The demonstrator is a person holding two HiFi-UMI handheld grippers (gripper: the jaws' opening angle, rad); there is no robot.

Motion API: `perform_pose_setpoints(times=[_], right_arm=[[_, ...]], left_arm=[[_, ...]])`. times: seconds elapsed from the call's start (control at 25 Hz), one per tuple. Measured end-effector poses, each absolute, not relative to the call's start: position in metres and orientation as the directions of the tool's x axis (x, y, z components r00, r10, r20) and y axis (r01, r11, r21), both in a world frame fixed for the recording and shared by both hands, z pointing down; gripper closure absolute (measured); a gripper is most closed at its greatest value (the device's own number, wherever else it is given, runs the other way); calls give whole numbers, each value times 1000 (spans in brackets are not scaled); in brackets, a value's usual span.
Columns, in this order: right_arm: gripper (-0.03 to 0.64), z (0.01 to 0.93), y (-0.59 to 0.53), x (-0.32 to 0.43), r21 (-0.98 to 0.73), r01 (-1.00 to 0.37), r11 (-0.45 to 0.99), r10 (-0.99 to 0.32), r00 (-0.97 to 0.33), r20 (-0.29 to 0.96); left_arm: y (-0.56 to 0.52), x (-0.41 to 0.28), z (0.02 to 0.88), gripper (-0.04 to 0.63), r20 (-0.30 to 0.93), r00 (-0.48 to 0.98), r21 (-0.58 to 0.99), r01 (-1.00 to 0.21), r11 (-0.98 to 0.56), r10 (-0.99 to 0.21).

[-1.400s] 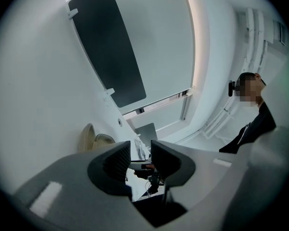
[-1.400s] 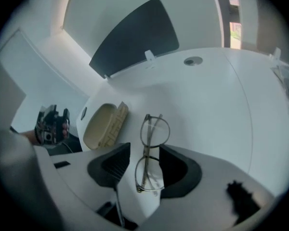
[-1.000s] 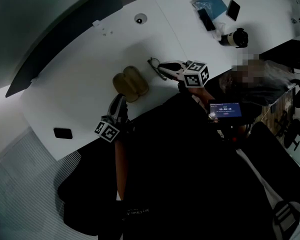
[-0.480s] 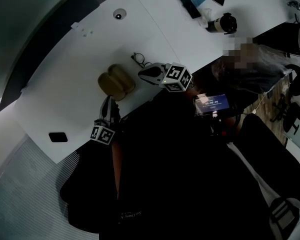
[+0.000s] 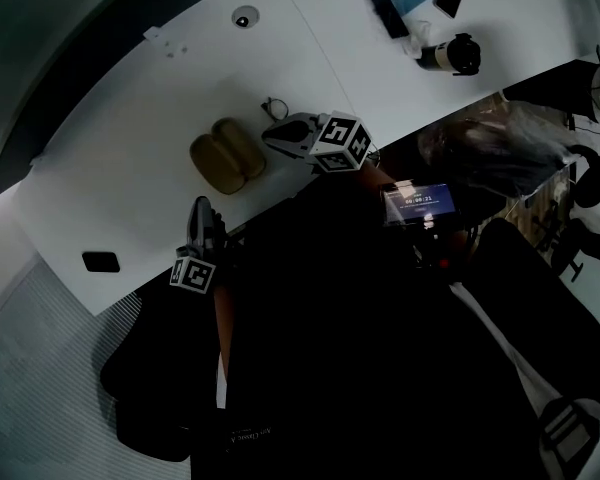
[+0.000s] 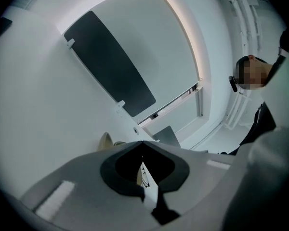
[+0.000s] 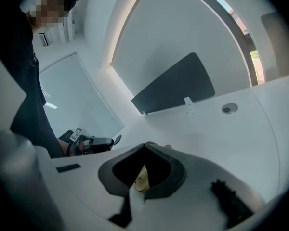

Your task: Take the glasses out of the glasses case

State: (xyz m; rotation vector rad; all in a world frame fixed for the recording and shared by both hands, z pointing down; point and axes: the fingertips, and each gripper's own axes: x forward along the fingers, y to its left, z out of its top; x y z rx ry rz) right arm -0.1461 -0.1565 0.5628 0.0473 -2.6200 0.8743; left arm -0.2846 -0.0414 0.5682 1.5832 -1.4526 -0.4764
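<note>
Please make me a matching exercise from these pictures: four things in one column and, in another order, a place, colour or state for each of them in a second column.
Things
1. glasses case
2. glasses
3. left gripper
4. small flat object

Descriptions
A. jaws shut, nothing between them
B. black, near the left end of the table in the head view
C. tan, lying open on the table
D. on the table, outside the case, next to the right gripper

Right pairs: 1-C, 2-D, 3-A, 4-B
</note>
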Motion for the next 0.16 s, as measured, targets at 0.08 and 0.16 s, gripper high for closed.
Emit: perform_pose_setpoints(times=[0.08, 0.16], right_arm=[[609, 563, -156, -152, -573, -139, 808, 98, -926, 364], [609, 565, -154, -157, -573, -134, 808, 108, -923, 369]], left_arm=[[-41, -289, 569, 589, 278, 225, 816, -568, 106, -934], [-40, -292, 570, 589, 274, 216, 824, -556, 113, -937]])
